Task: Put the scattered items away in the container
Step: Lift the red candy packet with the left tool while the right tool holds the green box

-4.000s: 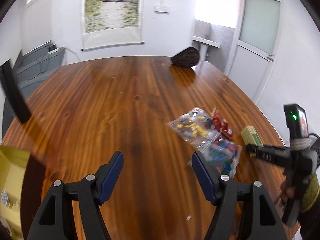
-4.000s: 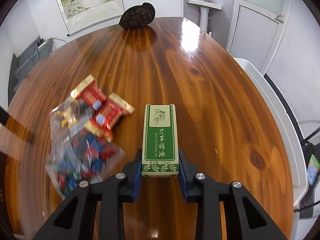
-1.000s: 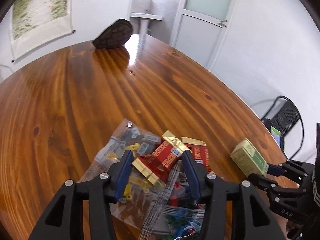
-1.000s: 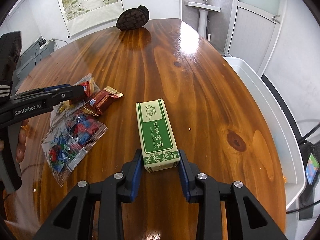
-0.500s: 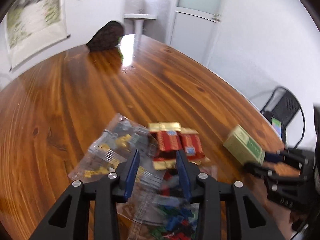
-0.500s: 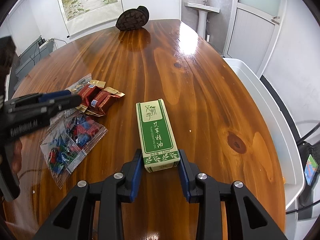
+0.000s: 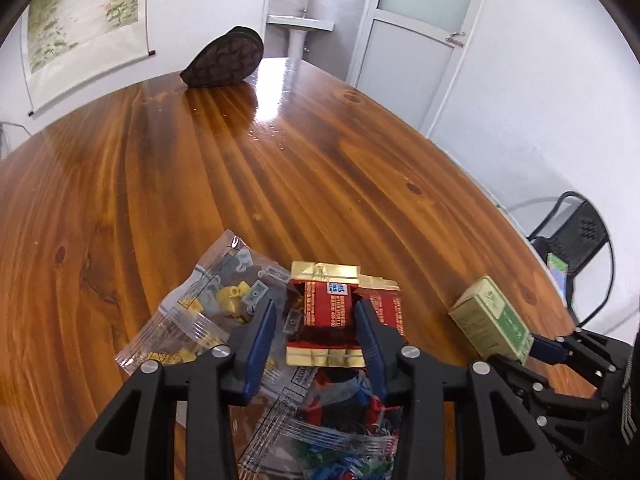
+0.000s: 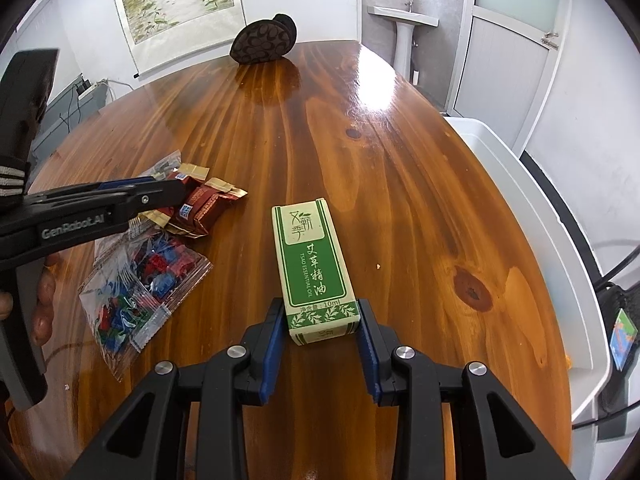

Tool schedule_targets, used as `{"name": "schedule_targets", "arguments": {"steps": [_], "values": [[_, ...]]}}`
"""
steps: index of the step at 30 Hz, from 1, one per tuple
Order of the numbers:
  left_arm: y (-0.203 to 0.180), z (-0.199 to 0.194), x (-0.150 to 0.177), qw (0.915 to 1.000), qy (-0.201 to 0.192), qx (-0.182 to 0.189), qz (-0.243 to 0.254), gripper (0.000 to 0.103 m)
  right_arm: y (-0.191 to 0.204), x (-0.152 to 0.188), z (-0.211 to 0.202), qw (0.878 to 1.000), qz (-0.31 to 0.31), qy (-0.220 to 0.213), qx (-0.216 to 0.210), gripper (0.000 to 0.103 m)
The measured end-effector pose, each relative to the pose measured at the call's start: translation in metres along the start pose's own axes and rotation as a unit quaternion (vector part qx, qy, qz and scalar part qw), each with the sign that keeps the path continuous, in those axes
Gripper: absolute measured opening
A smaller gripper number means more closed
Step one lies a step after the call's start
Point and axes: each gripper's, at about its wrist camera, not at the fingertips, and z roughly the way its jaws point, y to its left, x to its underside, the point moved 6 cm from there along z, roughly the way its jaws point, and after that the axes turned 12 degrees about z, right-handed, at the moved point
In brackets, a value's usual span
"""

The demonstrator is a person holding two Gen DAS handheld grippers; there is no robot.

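Note:
Two red and gold snack packets lie on clear bags of toy bricks on the wooden table (image 7: 280,168). My left gripper (image 7: 316,316) straddles the nearer red packet (image 7: 326,312) and its jaws are closing. The right pad touches the packet, while a gap shows at the left pad. The second red packet (image 7: 384,308) lies just to the right. In the right wrist view the left gripper (image 8: 160,194) reaches over the red packets (image 8: 200,208). My right gripper (image 8: 322,332) is shut on the end of a green and cream essential-oil box (image 8: 312,264), which also shows in the left view (image 7: 488,320).
A clear bag of yellow and grey bricks (image 7: 224,308) and one of red and blue bricks (image 8: 144,280) lie under the packets. A brown patterned pouch (image 8: 264,42) sits at the table's far end. A white tub (image 8: 520,184) and a black chair (image 7: 576,240) stand off the right edge.
My left jaws have narrowed around the red packet, which now lies square between the fingers. The right gripper and its box have stayed put.

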Motion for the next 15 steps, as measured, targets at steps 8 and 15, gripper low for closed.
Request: {"name": "schedule_targets", "arguments": {"steps": [8, 15], "values": [[-0.004, -0.006, 0.009, 1.0000, -0.006, -0.006, -0.004, 0.026, -0.002, 0.002, -0.003, 1.000, 0.006, -0.001, -0.005, 0.035], [0.007, -0.025, 0.025, 0.9990, -0.023, -0.004, -0.038, 0.026, -0.001, 0.005, -0.006, 1.000, 0.003, -0.001, -0.012, 0.033]]}}
